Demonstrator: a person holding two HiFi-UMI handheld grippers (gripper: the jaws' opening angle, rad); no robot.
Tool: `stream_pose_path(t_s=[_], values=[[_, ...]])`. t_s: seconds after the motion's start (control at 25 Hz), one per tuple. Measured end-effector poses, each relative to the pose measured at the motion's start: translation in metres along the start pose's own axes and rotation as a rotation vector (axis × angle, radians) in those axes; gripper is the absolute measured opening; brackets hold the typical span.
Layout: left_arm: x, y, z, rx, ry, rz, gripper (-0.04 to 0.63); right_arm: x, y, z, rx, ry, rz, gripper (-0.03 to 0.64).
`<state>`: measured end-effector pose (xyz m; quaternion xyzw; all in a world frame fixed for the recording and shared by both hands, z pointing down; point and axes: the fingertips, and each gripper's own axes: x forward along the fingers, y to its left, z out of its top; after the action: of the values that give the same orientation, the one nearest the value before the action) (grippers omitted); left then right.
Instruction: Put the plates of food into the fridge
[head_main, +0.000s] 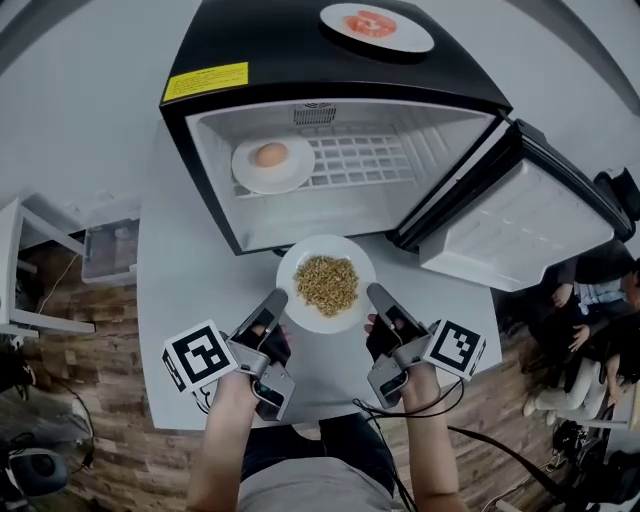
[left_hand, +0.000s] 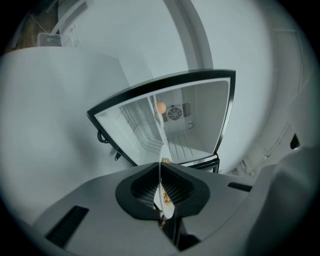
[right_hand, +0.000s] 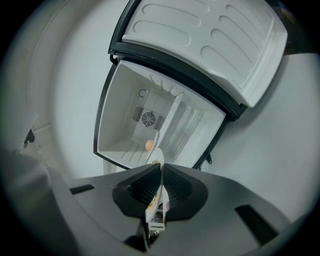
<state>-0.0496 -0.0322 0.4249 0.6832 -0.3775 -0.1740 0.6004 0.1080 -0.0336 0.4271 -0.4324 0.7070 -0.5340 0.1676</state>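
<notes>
Presently a white round plate heaped with yellow-brown grainy food (head_main: 298, 268) is held over the pale grey table (head_main: 180, 300) between both grippers, just before the open mouth of the black-cased, white-lined mini fridge (head_main: 250, 40). The left gripper (head_main: 276, 298) is clamped on the plate's left rim; in the left gripper view the rim is seen edge-on, pinched between the dark pads. The right gripper (head_main: 376, 292) is likewise closed on the right rim, and the thin white edge is caught between its jaws in the right gripper view. The plate lies roughly level, outside the fridge and near its lower lip. Inside, a second white plate (head_main: 248, 175) bearing one round orange-tan item (head_main: 270, 154) is set on the white wire shelf (head_main: 360, 160), toward the left side. A third white plate (head_main: 412, 38) with reddish food (head_main: 370, 23) is seen on the fridge's black top. The fridge door (head_main: 520, 215) is swung wide to the right, with its white moulded lining exposed. A yellow label (head_main: 205, 81) is fixed at the front left corner of the top; its print cannot be read.
</notes>
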Motion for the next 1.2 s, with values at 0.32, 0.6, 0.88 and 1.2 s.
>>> stream_pose_path(t_s=[0.32, 0.6, 0.88, 1.2], values=[[0.054, -0.023, -0.024, -0.013, -0.124, 0.021, 0.020, -0.003, -0.024, 0.067, -0.020, 0.064, 0.036, 0.029], [0.074, -0.025, -0.008, -0.036, -0.211, 0.052, 0.020, 0.023, -0.030, 0.090, -0.027, 0.085, 0.039, 0.029], [0.090, -0.029, 0.013, -0.040, -0.227, 0.045, 0.020, 0.045, -0.024, 0.108, -0.054, 0.040, 0.017, 0.030], [0.119, -0.016, 0.037, -0.078, -0.224, 0.046, 0.020, 0.079, -0.024, 0.128, -0.107, 0.001, -0.022, 0.031]])
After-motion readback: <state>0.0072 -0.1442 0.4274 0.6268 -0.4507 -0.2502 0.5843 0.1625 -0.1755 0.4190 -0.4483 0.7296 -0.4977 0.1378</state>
